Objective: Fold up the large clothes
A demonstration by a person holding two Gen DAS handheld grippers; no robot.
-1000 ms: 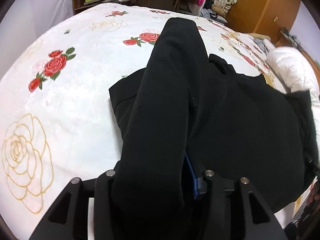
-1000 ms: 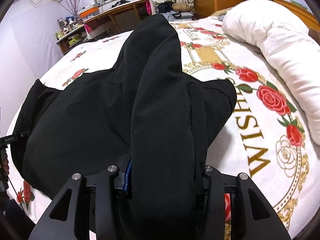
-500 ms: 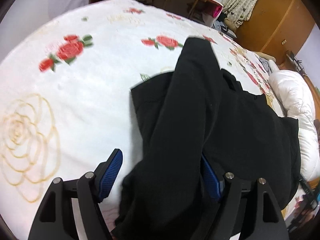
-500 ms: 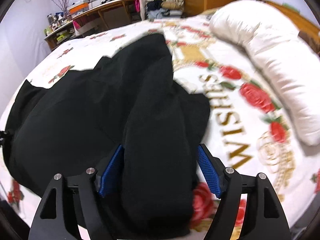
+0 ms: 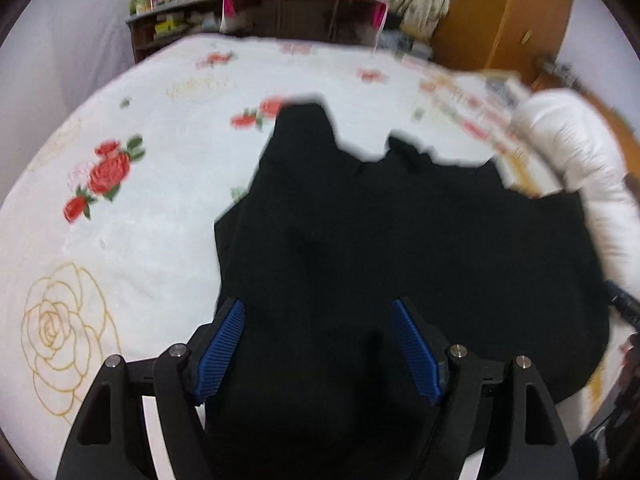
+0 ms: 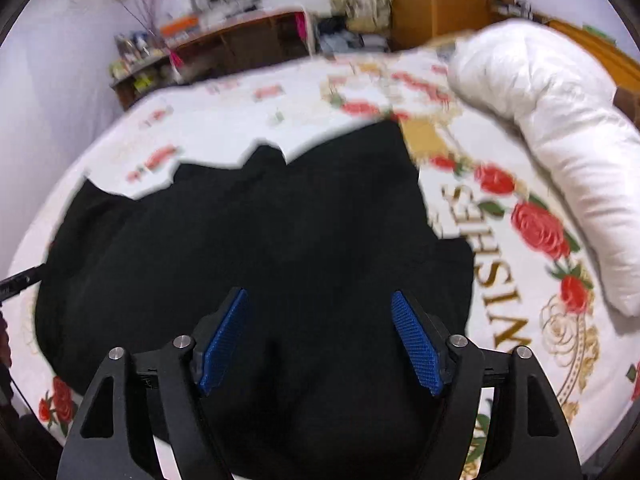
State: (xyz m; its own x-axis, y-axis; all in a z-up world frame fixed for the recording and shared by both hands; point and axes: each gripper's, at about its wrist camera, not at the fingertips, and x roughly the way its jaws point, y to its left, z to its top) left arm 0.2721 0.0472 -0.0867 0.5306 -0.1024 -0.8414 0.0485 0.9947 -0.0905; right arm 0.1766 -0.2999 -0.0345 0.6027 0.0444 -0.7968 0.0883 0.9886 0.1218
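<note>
Looking at your bedspread [image 5: 132,240]: the black garment [image 5: 400,248] lies spread flat across it, edges ragged and blurred, a white duvet [image 6: 560,120] just beside. Your left gripper [image 5: 318,346] and right gripper [image 6: 320,340] both gape wide above the cloth, pinching nothing.

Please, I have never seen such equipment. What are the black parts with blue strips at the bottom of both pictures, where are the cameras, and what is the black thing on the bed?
No robot here: a person holds one two-finger gripper in each hand, each with a camera looking forward along its fingers. One picture shows the left gripper, the other the right gripper. The blue strips are the finger pads. Both grippers are open and hold nothing. Below them a black garment lies on a rose-patterned bedspread, beside a white duvet.
</note>
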